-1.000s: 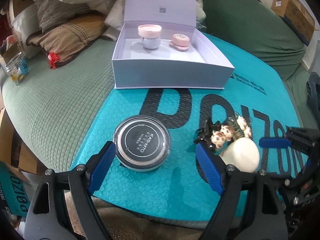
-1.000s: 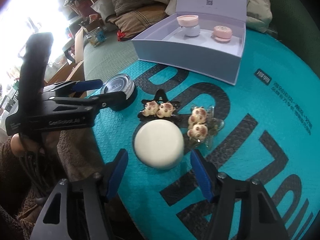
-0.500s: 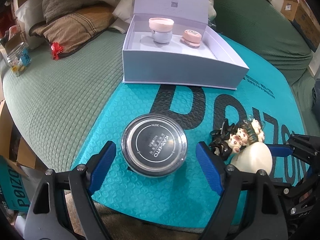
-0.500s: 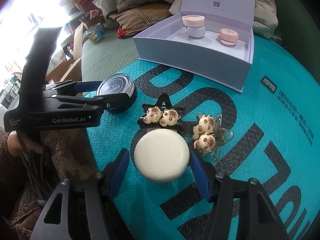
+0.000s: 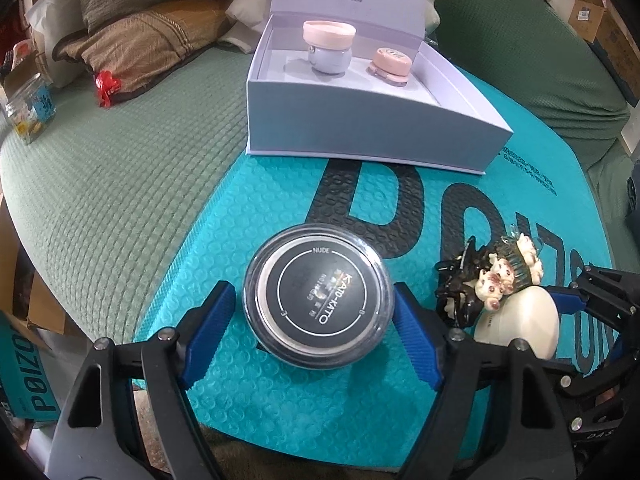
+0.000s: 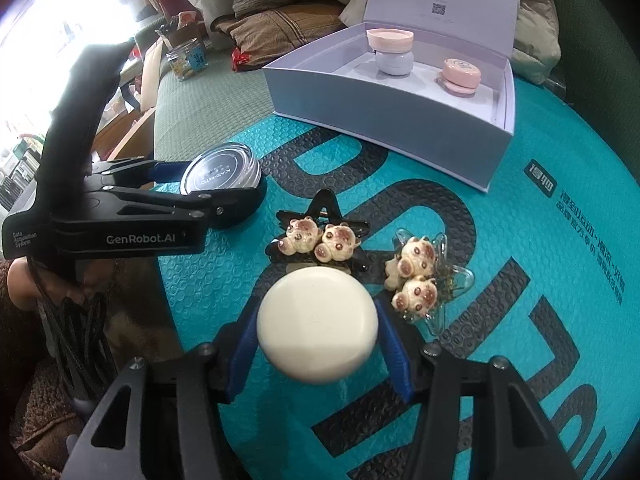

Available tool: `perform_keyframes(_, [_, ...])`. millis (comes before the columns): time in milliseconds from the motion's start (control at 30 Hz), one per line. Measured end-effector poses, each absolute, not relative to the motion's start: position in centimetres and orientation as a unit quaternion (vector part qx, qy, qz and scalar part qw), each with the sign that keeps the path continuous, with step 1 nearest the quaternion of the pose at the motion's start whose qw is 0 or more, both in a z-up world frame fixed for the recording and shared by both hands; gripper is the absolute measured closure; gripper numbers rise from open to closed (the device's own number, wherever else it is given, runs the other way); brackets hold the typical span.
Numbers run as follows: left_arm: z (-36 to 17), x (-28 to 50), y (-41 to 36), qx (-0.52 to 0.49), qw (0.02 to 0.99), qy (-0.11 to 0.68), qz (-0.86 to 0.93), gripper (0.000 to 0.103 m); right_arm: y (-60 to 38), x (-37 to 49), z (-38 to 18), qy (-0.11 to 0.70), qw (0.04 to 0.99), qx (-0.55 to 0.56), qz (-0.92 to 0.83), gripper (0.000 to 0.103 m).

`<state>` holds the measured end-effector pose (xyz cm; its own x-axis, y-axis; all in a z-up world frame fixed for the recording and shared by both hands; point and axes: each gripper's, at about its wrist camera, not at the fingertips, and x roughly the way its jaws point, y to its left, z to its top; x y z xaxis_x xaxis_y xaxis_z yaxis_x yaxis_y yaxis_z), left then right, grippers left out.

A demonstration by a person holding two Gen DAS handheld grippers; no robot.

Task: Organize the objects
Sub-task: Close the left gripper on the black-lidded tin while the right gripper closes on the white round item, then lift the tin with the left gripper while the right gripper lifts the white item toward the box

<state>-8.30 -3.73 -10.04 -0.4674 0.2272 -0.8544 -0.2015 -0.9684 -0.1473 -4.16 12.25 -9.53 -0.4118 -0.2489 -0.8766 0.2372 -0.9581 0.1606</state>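
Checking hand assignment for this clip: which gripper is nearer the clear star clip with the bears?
Right. The right gripper straddles the cream compact right beside the clear star clip. The left gripper is farther, around the black-lidded jar beyond the black star clip.

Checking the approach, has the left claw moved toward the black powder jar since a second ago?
Yes. The left claw has advanced along the teal mailer toward the white box, and now straddles the black powder jar.

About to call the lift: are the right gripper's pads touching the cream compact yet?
Touching. In the right wrist view both blue pads sit flush against the sides of the cream compact, with no mat showing between; the jaws have just been closing on it.
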Motion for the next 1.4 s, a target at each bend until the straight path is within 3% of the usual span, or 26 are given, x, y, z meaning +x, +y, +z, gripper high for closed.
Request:
perform_keyframes(133, [-10.2, -8.6, -3.7, -0.497, 0.127, -0.01, 0.859, 0.026, 11.9, -4.3, -9.4, 0.0, 0.156, 0.523, -0.838, 0.046])
perform_keyframes(200, [-10.2, -8.7, -3.6, -0.495, 0.13, -0.011, 0.859, 0.034, 11.6, -4.3, -9.4, -0.001, 0.162, 0.524, -0.836, 0.046])
perform_keyframes(1400, [-9.5, -6.3, -3.8, -0.5, 0.151, -0.03, 0.852, 0.034, 10.2, -3.8, -8.5, 0.033, 0.166, 0.516, -0.84, 0.047])
